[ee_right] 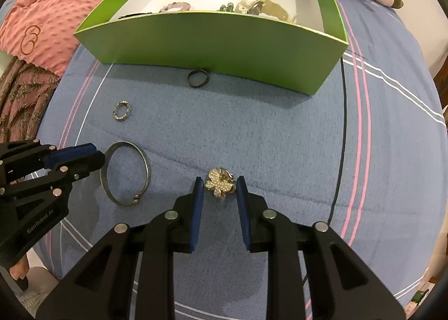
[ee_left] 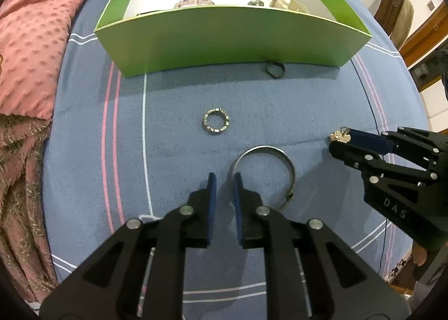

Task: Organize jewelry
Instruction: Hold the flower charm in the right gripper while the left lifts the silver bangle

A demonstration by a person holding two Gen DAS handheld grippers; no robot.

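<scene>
Flower brooch [ee_right: 219, 185] sat between my right gripper [ee_right: 219, 188] pads, gap visible, not clamped. Left gripper [ee_left: 224, 184] slightly open beside bangle [ee_left: 266, 174], empty.

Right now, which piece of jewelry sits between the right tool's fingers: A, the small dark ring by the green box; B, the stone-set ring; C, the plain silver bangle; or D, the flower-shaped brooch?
D: the flower-shaped brooch lies between the right tool fingers, while the bangle lies off to the side.
</scene>
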